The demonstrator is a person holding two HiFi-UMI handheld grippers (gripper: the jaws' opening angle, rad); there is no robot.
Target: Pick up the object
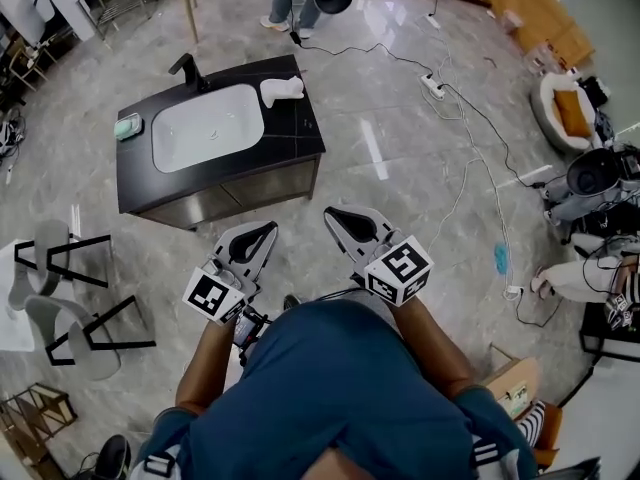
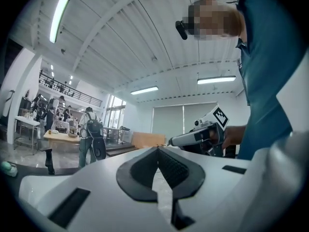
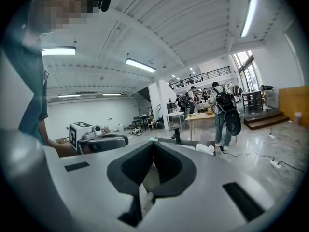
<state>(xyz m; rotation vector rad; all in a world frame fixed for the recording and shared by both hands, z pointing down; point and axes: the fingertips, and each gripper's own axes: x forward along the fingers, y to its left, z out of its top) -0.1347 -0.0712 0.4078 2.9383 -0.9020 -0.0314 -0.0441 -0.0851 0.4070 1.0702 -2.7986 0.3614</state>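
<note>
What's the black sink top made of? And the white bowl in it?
The black sink top looks like polished stone or stone-look slab: faint seams, soft sheen. The white basin is probably glazed ceramic: smooth and evenly white.

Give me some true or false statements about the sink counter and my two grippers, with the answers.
1. The left gripper and the right gripper both have their jaws shut on nothing. True.
2. The white object lies in the basin. False: it lies on the counter, to the right of the basin.
3. The faucet is black. True.
4. The right gripper touches the counter. False: both grippers are held over the floor, short of it.
5. A green item sits at the counter's left end. True.
</note>
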